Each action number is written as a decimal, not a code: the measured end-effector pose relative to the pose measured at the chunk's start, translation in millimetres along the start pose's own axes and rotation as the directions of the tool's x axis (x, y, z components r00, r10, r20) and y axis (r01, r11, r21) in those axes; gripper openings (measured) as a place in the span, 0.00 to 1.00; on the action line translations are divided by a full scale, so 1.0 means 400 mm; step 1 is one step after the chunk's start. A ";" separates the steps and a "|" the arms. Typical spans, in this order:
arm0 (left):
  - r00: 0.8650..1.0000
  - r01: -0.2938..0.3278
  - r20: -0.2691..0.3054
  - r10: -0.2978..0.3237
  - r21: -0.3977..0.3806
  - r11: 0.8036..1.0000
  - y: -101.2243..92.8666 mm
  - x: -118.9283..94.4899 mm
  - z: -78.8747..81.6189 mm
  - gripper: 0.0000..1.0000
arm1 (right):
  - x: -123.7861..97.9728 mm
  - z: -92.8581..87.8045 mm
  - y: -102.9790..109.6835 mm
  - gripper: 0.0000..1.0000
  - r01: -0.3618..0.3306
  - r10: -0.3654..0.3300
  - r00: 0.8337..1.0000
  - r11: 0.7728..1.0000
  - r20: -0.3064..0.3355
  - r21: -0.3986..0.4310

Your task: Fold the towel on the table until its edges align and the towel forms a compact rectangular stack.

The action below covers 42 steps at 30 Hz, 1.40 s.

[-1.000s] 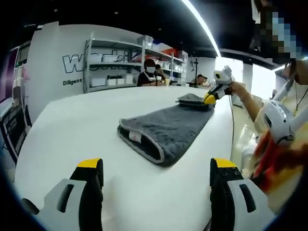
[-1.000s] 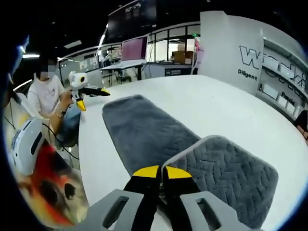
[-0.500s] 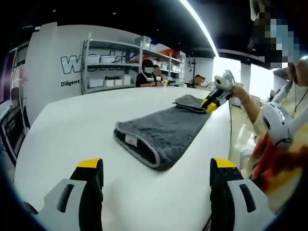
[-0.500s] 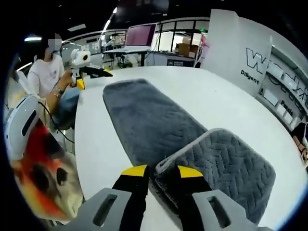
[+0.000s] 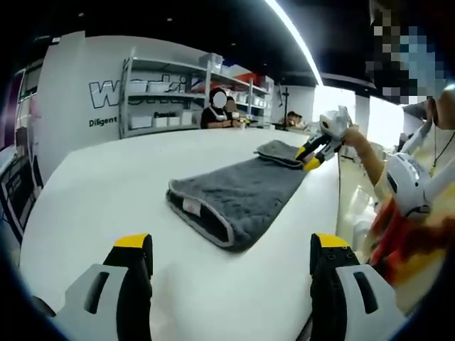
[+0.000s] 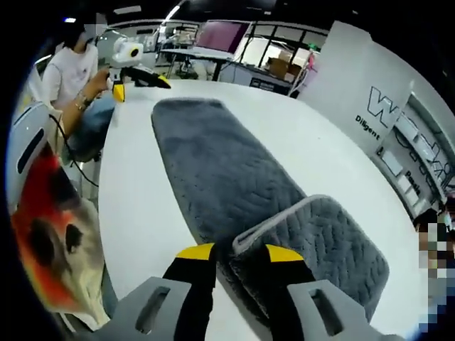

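Bare white table (image 5: 106, 185) is offered from 9 to 12 o'clock in the left gripper view, while the grey towel (image 5: 238, 192) is laid across toward 1 o'clock.

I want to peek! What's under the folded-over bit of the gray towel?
Under the folded flap lies more of the same towel, flat on the white table. Anything tucked between the layers is covered.

White wall panel (image 5: 78, 85) with lettering (partly hidden), metal shelving (image 5: 167, 92), ceiling light strip (image 5: 298, 39), pink monitor (image 6: 222, 34)
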<state>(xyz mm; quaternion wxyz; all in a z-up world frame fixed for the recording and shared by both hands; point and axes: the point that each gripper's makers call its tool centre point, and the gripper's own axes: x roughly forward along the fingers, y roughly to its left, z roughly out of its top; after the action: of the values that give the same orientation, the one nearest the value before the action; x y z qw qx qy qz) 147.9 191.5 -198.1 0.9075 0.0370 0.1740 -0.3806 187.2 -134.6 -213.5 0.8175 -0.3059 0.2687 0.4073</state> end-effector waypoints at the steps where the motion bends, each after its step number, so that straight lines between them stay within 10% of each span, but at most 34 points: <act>1: 1.000 0.000 -0.001 0.000 0.003 1.000 -0.001 0.000 0.000 0.90 | 0.000 0.000 0.000 0.15 -0.001 0.001 1.000 1.000 0.001 0.003; 12: 1.000 0.003 0.003 -0.003 0.000 1.000 0.001 0.000 -0.001 0.90 | 0.008 -0.006 -0.002 0.03 0.003 -0.002 1.000 0.999 -0.012 0.046; 42: 1.000 0.005 0.022 -0.005 -0.021 1.000 0.003 -0.013 -0.005 0.90 | -0.038 0.167 -0.044 0.02 -0.007 -0.018 0.974 0.994 0.225 0.110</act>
<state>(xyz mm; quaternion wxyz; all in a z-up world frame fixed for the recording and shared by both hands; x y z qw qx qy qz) 144.7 196.4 -198.3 0.9087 0.0229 0.1680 -0.3814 206.5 -102.8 -153.2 0.8594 -0.2130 0.1952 0.4218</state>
